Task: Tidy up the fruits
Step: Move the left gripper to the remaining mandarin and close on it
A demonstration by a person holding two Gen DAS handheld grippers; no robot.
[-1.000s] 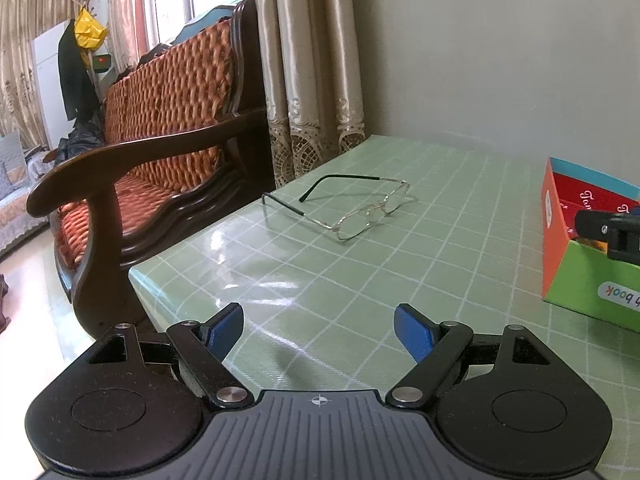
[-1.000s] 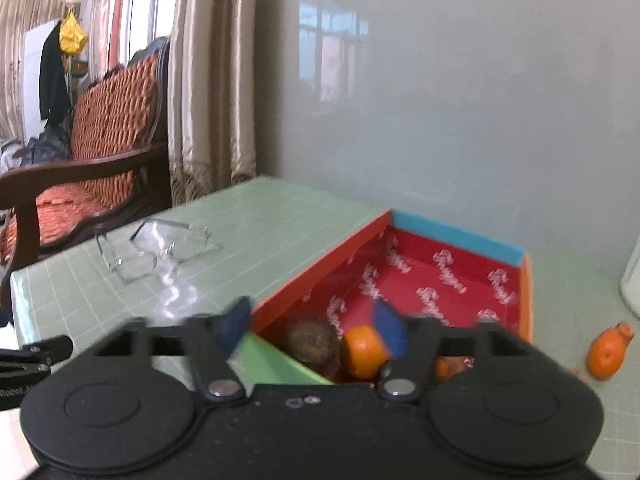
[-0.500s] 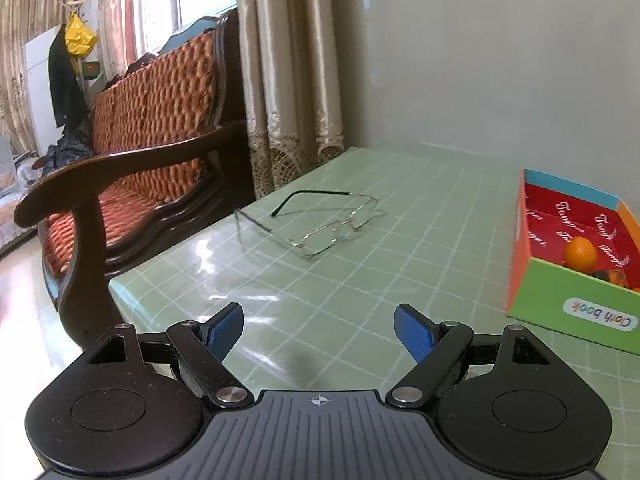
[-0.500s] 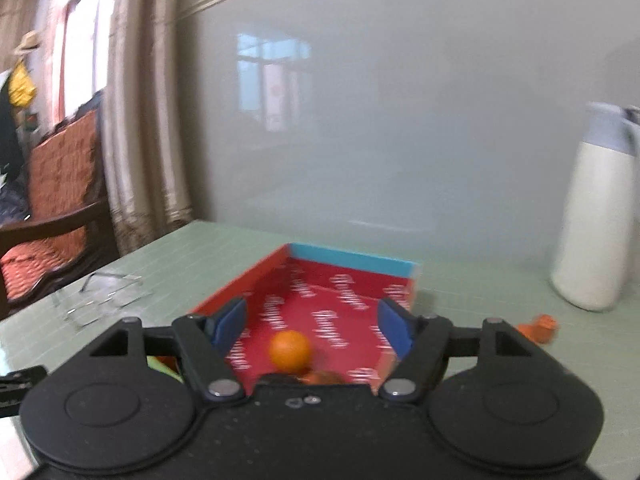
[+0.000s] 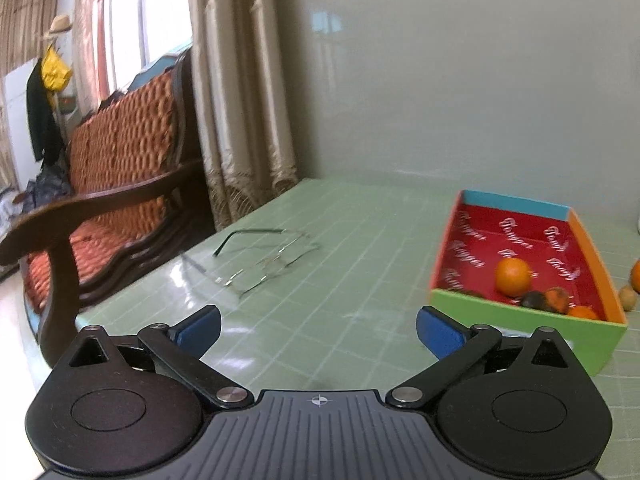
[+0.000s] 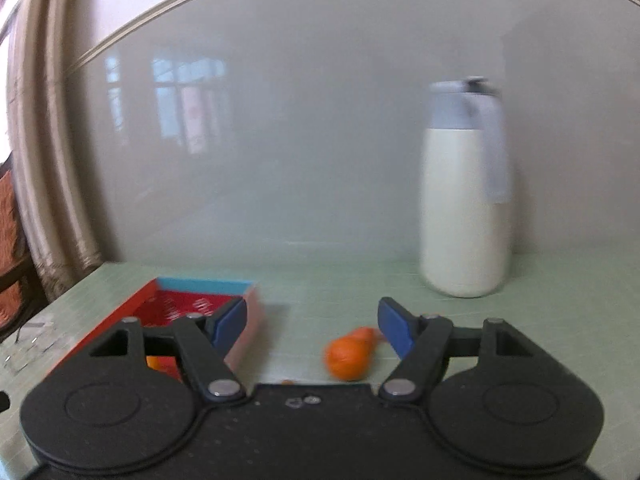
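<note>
A colourful cardboard box (image 5: 516, 316) with a red inside stands on the green table, holding an orange (image 5: 513, 277) and a few darker fruits (image 5: 546, 299). It also shows in the right wrist view (image 6: 188, 312). An orange fruit (image 6: 350, 354) lies on the table right of the box, between my right gripper's fingers and just beyond them. My right gripper (image 6: 310, 324) is open and empty. My left gripper (image 5: 318, 330) is open and empty, left of the box. More fruit (image 5: 629, 298) lies at the right edge of the left wrist view.
A pair of glasses (image 5: 264, 258) lies on the table left of the box. A white bottle with a grey lid (image 6: 464, 200) stands at the back right by the wall. A wooden armchair (image 5: 104, 208) and curtains are beyond the table's left edge.
Both grippers have swung right. The right one has left the box and now faces the loose orange fruit and the bottle. The left one now sees more of the box.
</note>
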